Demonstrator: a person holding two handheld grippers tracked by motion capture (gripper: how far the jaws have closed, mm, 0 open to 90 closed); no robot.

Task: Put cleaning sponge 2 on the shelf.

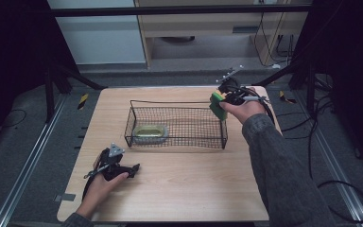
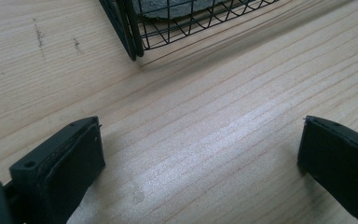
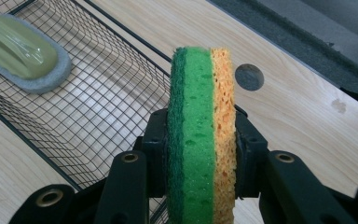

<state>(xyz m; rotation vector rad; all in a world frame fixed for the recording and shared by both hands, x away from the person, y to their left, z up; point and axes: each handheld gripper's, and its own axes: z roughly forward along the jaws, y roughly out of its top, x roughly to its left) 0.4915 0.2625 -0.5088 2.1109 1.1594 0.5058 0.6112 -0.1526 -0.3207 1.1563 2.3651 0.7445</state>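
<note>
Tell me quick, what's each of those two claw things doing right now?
Left gripper: open, jaws wide apart over the table, holding nothing.
Right gripper: shut on the green and yellow sponge, beside the wire basket.

One wire basket (image 1: 177, 125) sits at the middle of the high view. One scrubber (image 1: 150, 132) – grey-rimmed with a pale green top – lies in its left end. One green-and-orange sponge (image 3: 200, 135) stands upright in the centre of the right gripper view. Two grippers – one (image 1: 133, 169) lower left, one (image 1: 221, 105) upper right. One counter (image 1: 194, 184).
</note>
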